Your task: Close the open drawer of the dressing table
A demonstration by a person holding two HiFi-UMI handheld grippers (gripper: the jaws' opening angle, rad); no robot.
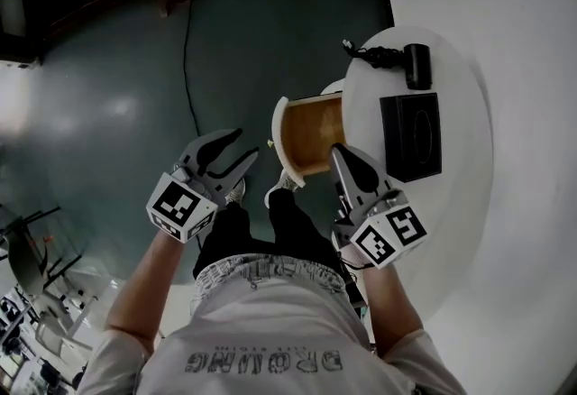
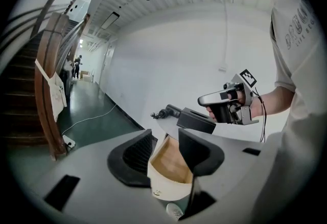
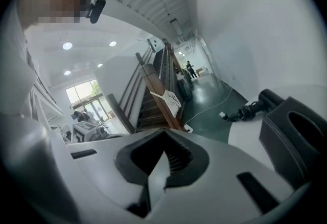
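While poised beside the open curved white wood-lined drawer, holds left gripper spread wide, right gripper pressed closed, both empty.

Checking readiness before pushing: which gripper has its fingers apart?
The left gripper: its fingers stand apart, while the right gripper has them pressed shut.
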